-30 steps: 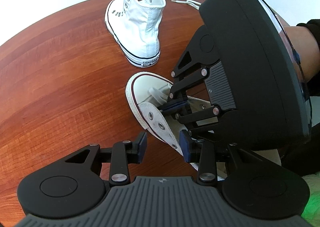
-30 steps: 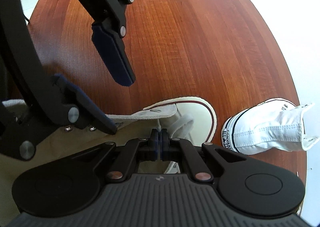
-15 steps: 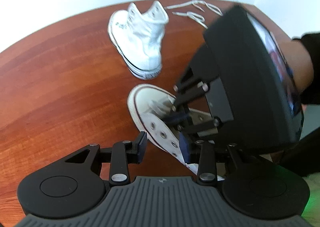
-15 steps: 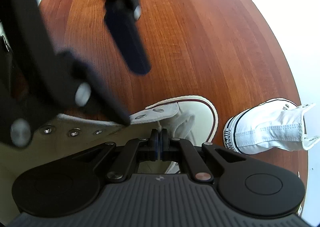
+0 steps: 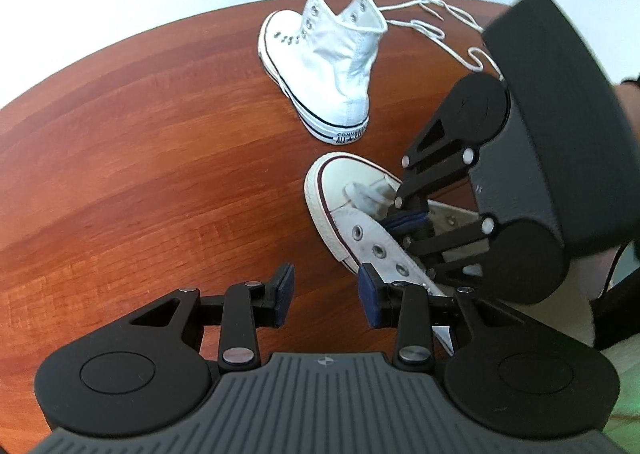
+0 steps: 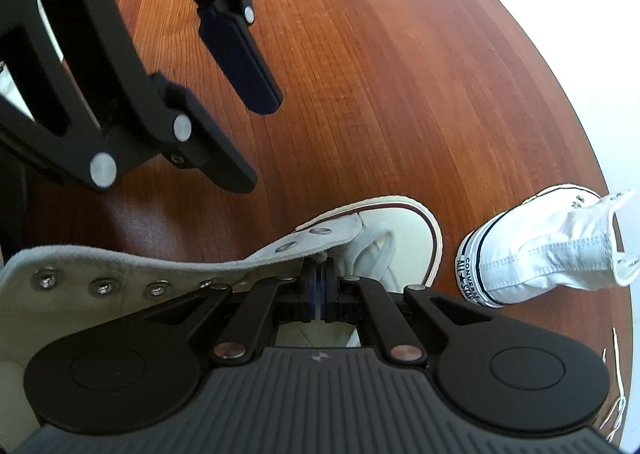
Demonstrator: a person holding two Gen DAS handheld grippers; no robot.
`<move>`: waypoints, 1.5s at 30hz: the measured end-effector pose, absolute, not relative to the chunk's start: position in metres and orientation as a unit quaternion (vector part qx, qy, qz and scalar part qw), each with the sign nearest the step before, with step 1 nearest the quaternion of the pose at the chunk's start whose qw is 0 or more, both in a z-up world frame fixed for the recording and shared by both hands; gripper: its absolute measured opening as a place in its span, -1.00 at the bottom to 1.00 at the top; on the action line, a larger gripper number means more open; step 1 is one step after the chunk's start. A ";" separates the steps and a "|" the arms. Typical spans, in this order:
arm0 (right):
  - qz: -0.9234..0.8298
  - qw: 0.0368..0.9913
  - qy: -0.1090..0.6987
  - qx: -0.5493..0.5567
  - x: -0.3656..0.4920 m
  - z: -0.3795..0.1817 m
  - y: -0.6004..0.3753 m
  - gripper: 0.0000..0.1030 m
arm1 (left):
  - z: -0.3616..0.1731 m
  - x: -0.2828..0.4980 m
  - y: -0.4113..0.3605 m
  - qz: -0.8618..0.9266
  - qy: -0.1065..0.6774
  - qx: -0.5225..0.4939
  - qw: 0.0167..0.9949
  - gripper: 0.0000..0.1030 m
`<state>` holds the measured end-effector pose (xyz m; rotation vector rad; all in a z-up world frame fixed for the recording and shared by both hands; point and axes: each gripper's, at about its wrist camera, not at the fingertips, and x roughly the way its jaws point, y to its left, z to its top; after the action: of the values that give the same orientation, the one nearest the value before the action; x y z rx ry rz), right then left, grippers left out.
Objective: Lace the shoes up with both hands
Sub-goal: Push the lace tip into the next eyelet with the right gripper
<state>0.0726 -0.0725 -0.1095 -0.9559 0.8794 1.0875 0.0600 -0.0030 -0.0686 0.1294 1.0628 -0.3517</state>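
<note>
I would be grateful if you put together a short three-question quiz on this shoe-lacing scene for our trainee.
1. True or false: the right hand-held gripper has its jaws shut over the near shoe.
2. Where does the loose lace lie? A) inside the near shoe B) on the table beyond the far shoe C) between the left hand-held gripper's jaws
3. Fill in: the left hand-held gripper is ____, with only table between its pads.

Key: 1 true; 2 B; 3 open.
</note>
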 end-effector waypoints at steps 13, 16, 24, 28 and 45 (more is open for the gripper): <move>0.471 0.665 0.388 -0.431 0.064 -0.105 -0.065 -0.97 | -0.070 0.059 -0.008 -0.181 0.493 0.086 0.847 -0.26; 0.473 0.666 0.392 -0.423 0.064 -0.102 -0.067 -0.97 | -0.071 0.060 -0.008 -0.185 0.493 0.087 0.846 -0.26; 0.461 0.674 0.399 -0.417 0.062 -0.097 -0.071 -0.97 | -0.056 0.064 -0.015 -0.214 0.483 0.050 0.848 -0.26; 0.459 0.677 0.400 -0.414 0.062 -0.092 -0.069 -0.96 | -0.051 0.067 -0.022 -0.226 0.484 0.043 0.845 -0.26; 0.460 0.665 0.401 -0.432 0.046 -0.086 -0.066 -0.96 | -0.060 0.062 -0.031 -0.204 0.504 0.095 0.834 -0.25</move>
<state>0.0464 -0.0660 -0.0864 -0.9747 0.9052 1.0387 0.0621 -0.0306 -0.0595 0.2003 1.0685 -0.4328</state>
